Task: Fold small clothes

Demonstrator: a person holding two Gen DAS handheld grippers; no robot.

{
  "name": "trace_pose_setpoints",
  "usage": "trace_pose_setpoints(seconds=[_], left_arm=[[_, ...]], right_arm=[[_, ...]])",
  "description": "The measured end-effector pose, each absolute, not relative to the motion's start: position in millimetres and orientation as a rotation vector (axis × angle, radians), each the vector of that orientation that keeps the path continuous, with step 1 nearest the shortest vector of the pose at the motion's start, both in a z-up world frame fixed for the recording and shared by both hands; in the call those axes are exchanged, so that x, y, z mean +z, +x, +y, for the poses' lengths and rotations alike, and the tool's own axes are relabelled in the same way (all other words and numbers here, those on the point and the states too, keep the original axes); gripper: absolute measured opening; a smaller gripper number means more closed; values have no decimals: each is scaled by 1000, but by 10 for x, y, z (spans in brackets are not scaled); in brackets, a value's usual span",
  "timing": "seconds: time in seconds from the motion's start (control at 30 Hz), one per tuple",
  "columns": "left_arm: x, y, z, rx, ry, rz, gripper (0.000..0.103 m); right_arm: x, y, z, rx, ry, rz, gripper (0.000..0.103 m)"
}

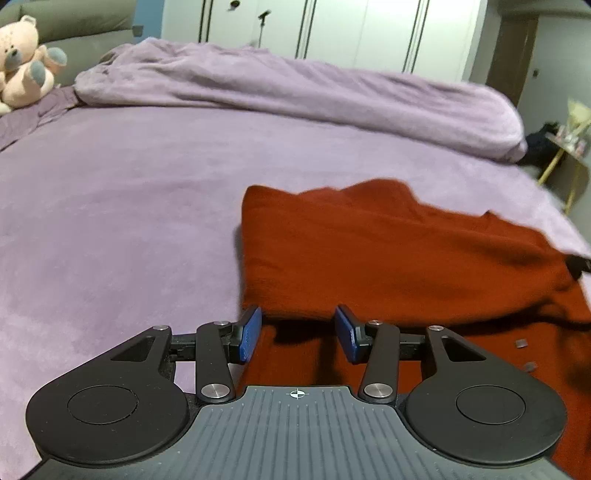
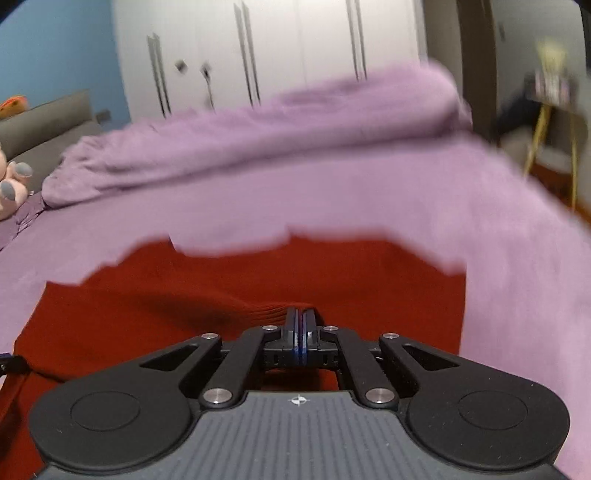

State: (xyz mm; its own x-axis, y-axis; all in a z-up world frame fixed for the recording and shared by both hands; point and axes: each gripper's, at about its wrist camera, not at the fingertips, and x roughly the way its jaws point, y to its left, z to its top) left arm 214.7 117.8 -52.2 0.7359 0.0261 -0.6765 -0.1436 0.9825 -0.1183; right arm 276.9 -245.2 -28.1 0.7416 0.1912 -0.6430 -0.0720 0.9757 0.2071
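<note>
Left wrist view: red knitted garment (image 1: 388, 251) spread on lilac bedspread (image 1: 129, 206), partly folded, upper layer doubled over with its fold edge running between the blue pads (image 1: 250, 334) of the left gripper (image 1: 298, 332). Jaws parted to a middling gap, nothing pinched; red cloth below and ahead of them, not pressed by either pad. Two small pale tags (image 1: 521, 344) on the lower layer, just right of the gripper. Beyond the garment, a rumpled lilac duvet (image 1: 295, 88) heaped along the far side of the bed; farther off to the garment's left, a pink teddy bear (image 1: 22, 62) propped against a grey headboard (image 1: 81, 29). Behind the duvet, white wardrobe doors (image 1: 332, 29). Off the bed edge to the garment's right, a small yellow-legged side table (image 1: 565, 158) (its contents too blurred to name).

Right wrist view: much motion blur. Right gripper (image 2: 300, 325) with jaws closed tight, pads together, and a ridge of ribbed red cloth bunched at the tips, probably nipped between them, though the pinch itself hard to make out. Garment (image 2: 221, 288) filling the foreground under and ahead of the gripper, its far edge jagged against the bedspread. Duvet (image 2: 258, 133) again beyond the garment, wardrobe (image 2: 277, 44) behind that.
</note>
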Motion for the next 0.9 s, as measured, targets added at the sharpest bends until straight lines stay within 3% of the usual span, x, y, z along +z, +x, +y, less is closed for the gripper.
trace_pose_setpoints(seconds=[0.07,0.1,0.17,0.33,0.37,0.4,0.47,0.7,0.9], left_arm=[[-557,2189,1169,93,-159,756,49],[-557,2184,1174,89,-159,752,49],[-564,2179,1188,84,-157,755,51],[-575,2181,1185,87,-149,769,51],[-573,2180,1177,89,-143,769,51],[-573,2183,1167,91,-137,770,51],[-565,2195,1146,94,-129,773,52],[-413,2209,1085,109,-88,732,53],[-422,2367,981,92,-101,752,53]], right_arm=[[-357,2745,-2621,140,285,737,12],[-388,2742,-2673,140,331,742,32],[-467,2791,-2699,164,398,763,52],[-463,2985,-2459,231,354,797,52],[-477,3039,-2377,231,318,809,47],[-478,3065,-2310,231,284,810,32],[-432,3074,-2220,247,240,808,14],[32,2791,-1984,22,-200,453,11],[-214,2913,-2248,-3,-220,550,12]])
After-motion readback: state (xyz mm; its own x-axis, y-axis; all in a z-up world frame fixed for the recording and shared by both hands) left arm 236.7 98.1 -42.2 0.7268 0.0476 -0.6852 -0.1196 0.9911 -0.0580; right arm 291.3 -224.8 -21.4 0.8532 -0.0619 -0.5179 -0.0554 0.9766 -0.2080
